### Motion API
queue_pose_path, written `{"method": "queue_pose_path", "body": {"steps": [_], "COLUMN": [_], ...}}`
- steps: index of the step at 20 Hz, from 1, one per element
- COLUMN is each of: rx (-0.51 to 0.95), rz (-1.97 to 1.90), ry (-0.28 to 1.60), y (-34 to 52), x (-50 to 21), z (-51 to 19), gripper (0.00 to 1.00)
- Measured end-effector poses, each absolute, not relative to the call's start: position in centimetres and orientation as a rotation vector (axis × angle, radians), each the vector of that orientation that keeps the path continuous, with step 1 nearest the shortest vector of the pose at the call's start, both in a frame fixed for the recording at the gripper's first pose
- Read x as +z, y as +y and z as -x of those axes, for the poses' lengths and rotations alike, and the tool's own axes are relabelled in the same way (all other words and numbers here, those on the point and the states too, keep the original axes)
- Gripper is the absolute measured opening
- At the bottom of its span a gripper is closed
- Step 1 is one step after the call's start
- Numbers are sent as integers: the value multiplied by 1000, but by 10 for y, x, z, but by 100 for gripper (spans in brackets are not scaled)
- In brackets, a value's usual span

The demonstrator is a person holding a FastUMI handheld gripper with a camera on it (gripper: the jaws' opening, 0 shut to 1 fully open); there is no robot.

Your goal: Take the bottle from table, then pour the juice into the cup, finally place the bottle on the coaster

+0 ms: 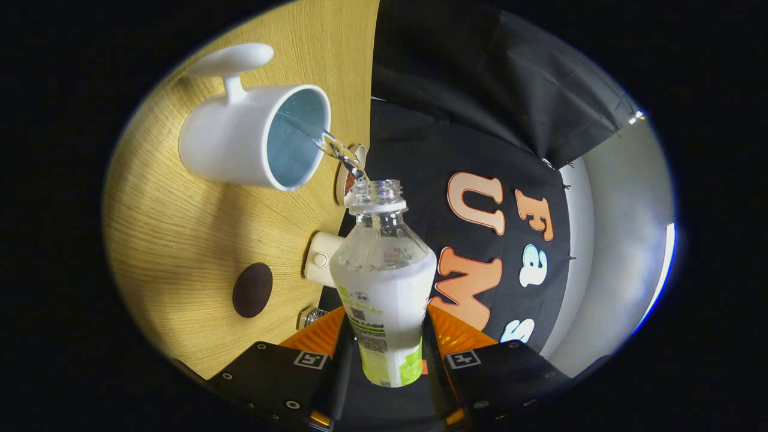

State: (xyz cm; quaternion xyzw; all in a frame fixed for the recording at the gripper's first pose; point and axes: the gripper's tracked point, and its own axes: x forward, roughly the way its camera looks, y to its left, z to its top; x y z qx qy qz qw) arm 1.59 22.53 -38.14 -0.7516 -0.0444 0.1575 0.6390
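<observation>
Gripper (389,354) clamped on bottle (384,282) between its fingers, bottle tipped, clear stream ran from its open neck into white cup (240,144) ahead; dark coaster (252,290) on wooden table (180,240) beside fingers

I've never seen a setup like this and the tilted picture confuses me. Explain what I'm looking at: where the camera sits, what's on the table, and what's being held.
The camera rides on a hand-held gripper and looks forward along its two fingers. A person carries the tool; there is no robot arm. The fingers press on a clear plastic bottle from both sides. It has no cap on. The picture looks tilted because the gripper is tipped over to pour: a thin stream of liquid runs from the bottle's mouth into a white cup on the wooden table. Also on the table lies a dark round coaster, where the bottle should go afterwards. The black cloth beyond is the booth's wall.
</observation>
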Motion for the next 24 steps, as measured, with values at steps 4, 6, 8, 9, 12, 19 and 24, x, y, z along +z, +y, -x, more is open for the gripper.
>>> {"method": "queue_pose_path", "body": {"steps": [4,6,8,9,12,19,24], "rx": [356,358,354,353,345,345,328], "rz": [1748,1766,1783,1788,1801,1865,1901], "ry": [-126,-138,-150,-154,-164,-220,-266], "y": [227,229,229,229,227,231,235], "x": [-375,-371,-368,-367,-362,-357,-350], "z": [-19,-19,-21,-22,-23,-23,-27], "gripper": [57,57,57,57,57,57,57]}}
